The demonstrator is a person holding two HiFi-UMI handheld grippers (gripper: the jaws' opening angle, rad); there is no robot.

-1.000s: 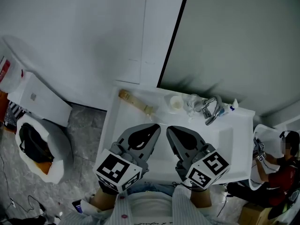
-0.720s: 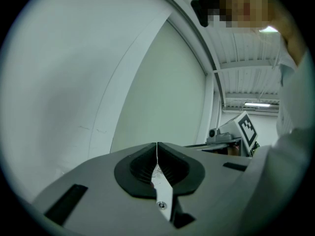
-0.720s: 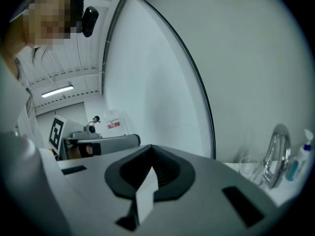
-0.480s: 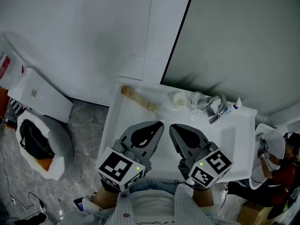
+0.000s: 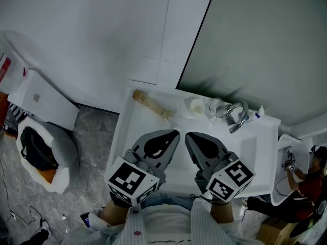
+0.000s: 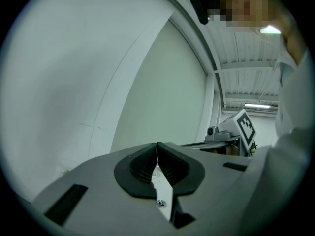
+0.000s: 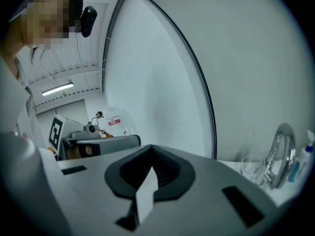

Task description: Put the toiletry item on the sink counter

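Both grippers hang close to the person's body, above the front edge of the sink. The left gripper (image 5: 175,135) is clenched: in its own view the 2 jaws meet in a thin line with nothing between them. The right gripper (image 5: 188,136) is clenched as well, and empty.

So no toiletry item is being carried. The likeliest candidate, what looks like a wooden brush (image 5: 152,105), lies on the counter (image 5: 127,129) at the back left, slanting toward the middle. A small cup (image 5: 195,106), a glass (image 5: 214,107), the faucet (image 5: 236,117) and a small bottle (image 5: 260,111) stand along the back, to its right. I cannot tell whether the brush is the task's item or whether another is out of view.

If the brush is the item, it already rests on the counter and little seems left to do. If something is yet to be fetched, 1 gripper should open fully before it reaches. It should grasp the item across its narrow middle and lower it onto the bare left strip of counter. That spot is well away from the glass, which would tip easily. The jaws should release only once the item lies flat, so it cannot roll into the basin.
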